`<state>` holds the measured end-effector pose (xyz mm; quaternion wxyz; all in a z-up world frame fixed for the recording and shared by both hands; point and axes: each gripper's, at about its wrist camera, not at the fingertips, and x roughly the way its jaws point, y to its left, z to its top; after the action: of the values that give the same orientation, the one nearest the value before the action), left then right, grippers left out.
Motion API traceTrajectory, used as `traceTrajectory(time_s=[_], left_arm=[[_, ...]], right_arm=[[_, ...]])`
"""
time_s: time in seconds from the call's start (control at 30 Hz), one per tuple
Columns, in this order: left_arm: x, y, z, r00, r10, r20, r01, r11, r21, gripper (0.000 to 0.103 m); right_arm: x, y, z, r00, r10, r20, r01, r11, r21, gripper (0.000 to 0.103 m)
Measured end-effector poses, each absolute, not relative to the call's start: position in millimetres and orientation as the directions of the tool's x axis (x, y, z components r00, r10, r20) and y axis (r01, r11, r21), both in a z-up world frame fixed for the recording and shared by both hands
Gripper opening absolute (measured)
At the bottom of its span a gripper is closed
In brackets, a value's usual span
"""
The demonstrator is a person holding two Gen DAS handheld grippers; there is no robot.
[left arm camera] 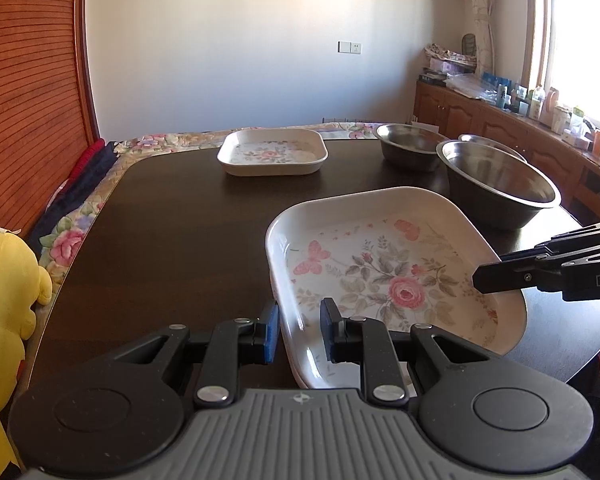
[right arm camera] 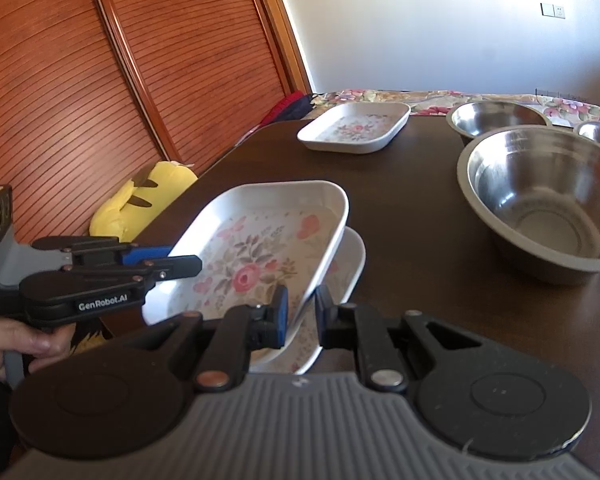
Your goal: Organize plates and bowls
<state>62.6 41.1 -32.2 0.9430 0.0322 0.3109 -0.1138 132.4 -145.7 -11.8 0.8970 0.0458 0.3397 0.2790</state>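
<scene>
Two handheld grippers grip a floral plate (right arm camera: 260, 248) above a dark wooden table (left arm camera: 172, 240). The left gripper (left arm camera: 299, 332) has its fingers narrowed around the plate's near-left rim; the right gripper (right arm camera: 301, 314) pinches the opposite rim.

Only the right wrist view reveals a second floral plate (right arm camera: 340, 276) lying beneath the lifted one, which tilts, its far edge raised; it also catches the person's hand (right arm camera: 16, 344) on the left tool's handle. Only the left wrist view takes in the sunlit window (left arm camera: 580, 40) and cluttered wooden cabinets (left arm camera: 500, 120).

A third floral plate (left arm camera: 272, 151) sits at the table's far edge, steel bowls (left arm camera: 500, 184) to the right, a yellow plush toy (left arm camera: 4, 300) alongside louvered wooden doors (right arm camera: 80, 80). The held plate's long axis runs diagonally away from the cameras toward the bowls.
</scene>
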Motion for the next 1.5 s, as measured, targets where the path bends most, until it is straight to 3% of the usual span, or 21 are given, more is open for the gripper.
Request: traceTrajectory(time_s=[0.83,1.17,1.23,1.33,1.5], left_arm=[[65.1,42.1,-41.8,0.782,-0.196,-0.592,0.239,0.971,-0.006,0.024],[64.3,43.9,-34.0,0.793,-0.202,-0.574,0.239,0.971,-0.012,0.046],[65.0,44.7,-31.1,0.799,-0.203,-0.566,0.238,0.971,-0.012,0.054],[68.2,46.8,-26.0,0.809,-0.203,-0.552,0.236,0.972,-0.012,0.063],[75.4,49.4,-15.5,0.835,-0.192,-0.515,0.226,0.974,0.003,0.079]], right_arm=[[123.4,-144.1,-22.6,0.675,0.486,-0.555,-0.446,0.868,0.217,0.017],[118.5,-144.7,-13.7,0.732,0.455,-0.507,-0.427,0.886,0.179,0.018],[118.8,-146.3,-10.8,0.752,0.438,-0.492,-0.408,0.896,0.174,0.035],[122.4,-148.9,-5.6,0.772,0.424,-0.473,-0.39,0.904,0.173,0.052],[133.4,-153.4,5.6,0.801,0.393,-0.452,-0.359,0.919,0.163,0.073]])
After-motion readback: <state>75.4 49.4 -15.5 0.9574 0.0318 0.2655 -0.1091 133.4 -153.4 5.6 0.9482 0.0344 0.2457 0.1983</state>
